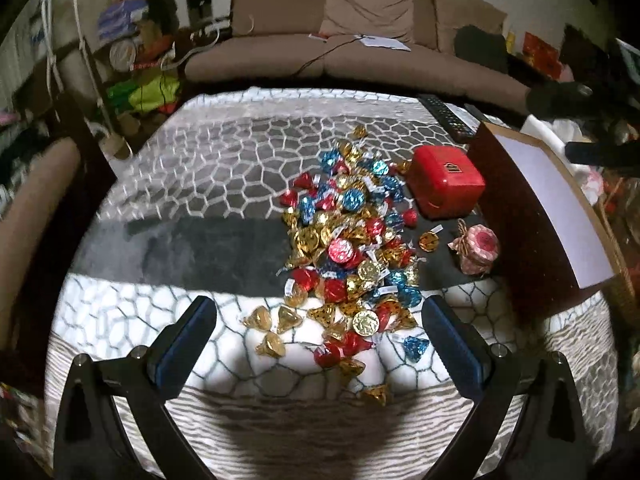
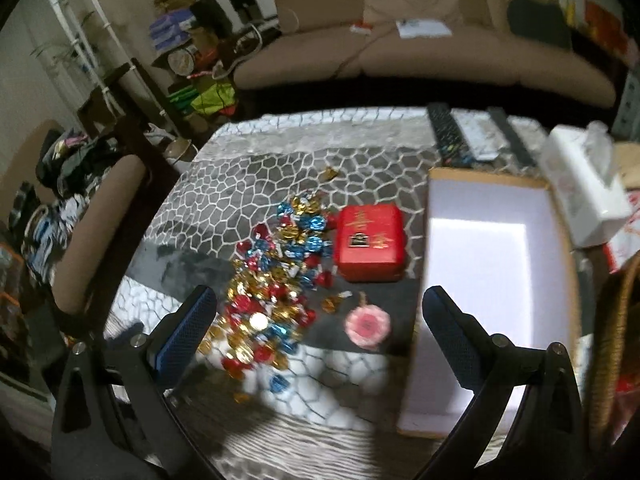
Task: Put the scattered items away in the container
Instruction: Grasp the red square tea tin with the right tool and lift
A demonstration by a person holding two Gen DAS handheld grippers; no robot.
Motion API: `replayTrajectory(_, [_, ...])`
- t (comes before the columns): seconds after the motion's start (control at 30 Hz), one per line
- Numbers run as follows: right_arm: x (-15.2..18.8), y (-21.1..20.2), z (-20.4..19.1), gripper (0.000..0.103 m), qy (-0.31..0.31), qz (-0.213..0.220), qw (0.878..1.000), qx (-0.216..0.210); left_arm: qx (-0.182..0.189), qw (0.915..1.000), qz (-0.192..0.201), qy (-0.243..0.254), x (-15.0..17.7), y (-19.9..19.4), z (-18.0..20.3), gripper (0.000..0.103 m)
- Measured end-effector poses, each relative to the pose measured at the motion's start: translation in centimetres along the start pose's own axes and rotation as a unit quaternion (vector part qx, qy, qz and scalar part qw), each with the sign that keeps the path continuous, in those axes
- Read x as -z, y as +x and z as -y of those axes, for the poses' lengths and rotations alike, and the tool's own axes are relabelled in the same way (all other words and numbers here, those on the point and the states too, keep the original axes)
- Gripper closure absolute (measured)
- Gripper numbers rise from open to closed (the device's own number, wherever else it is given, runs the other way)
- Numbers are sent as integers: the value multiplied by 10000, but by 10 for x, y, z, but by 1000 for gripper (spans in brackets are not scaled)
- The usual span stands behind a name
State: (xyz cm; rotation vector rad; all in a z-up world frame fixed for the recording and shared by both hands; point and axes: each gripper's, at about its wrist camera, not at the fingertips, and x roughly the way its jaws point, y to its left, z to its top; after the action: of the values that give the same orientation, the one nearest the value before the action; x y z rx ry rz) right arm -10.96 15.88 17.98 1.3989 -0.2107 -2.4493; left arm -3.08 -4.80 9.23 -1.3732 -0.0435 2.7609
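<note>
Hovering over a patterned cloth (image 1: 224,168), both tools wide open and empty-handed — left gripper (image 1: 320,320) with jaws spread to either side of the near end of the sweets, right gripper (image 2: 320,312) likewise spread, nothing between its blue pads.

Starting with the biggest: open cardboard box (image 2: 488,256), white inside, ahead and to the right of the right gripper, its near wall just past the right finger. Looks empty, so tidying judged barely begun. Risk here — a tall near wall, easy to clip with a loaded jaw on the way over, spilling whatever is carried.

Next, red hinged box (image 2: 370,240), straight ahead of the right gripper, beyond the fingertips, touching the far-right edge of the sweets. Smooth, glossy and wide: likely to slip or twist out of a two-finger pinch unless taken squarely across its flanks.

Then pink wrapped jar (image 2: 368,326), just ahead between the right gripper's fingers, a little right of centre, standing apart from the pile. Round with a loose paper top — grabbing the paper alone could tear it or let the jar drop.

Smallest and most troublesome: pile of foil-wrapped chocolates (image 1: 348,248), dead ahead of the left gripper, stragglers lying between its fingers. Closing on a heap could squirt pieces sideways, off the cloth; slick foil, tiny cones, one or two per pinch at best. Right-wrist view blurred, so finer detail there hard to call.
</note>
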Motion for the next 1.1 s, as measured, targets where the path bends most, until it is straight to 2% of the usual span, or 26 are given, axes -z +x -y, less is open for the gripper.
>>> replayTrajectory(0.1, [-19, 28, -5, 0, 24, -374, 9993, 46, 189, 9995, -97, -248, 1, 13, -9, 0])
replayTrajectory(0.37, [-53, 90, -19, 0, -477, -1059, 9903, 768, 582, 9977, -114, -318, -8, 27, -14, 0])
replayTrajectory(0.73, [-56, 150, -4, 0, -131, -1791, 9725, 1485, 956, 9948, 60, -344, -18, 10, -12, 0])
replayTrajectory(0.87, [-54, 163, 10, 0, 114, -2025, 9641, 1711, 969, 9945, 57, -397, -19, 9, -16, 0])
replayTrajectory(1.1, [-54, 180, 10, 0, 60, -2150, 9587, 1860, 1059, 9929, 13, -544, -19, 10, -24, 0])
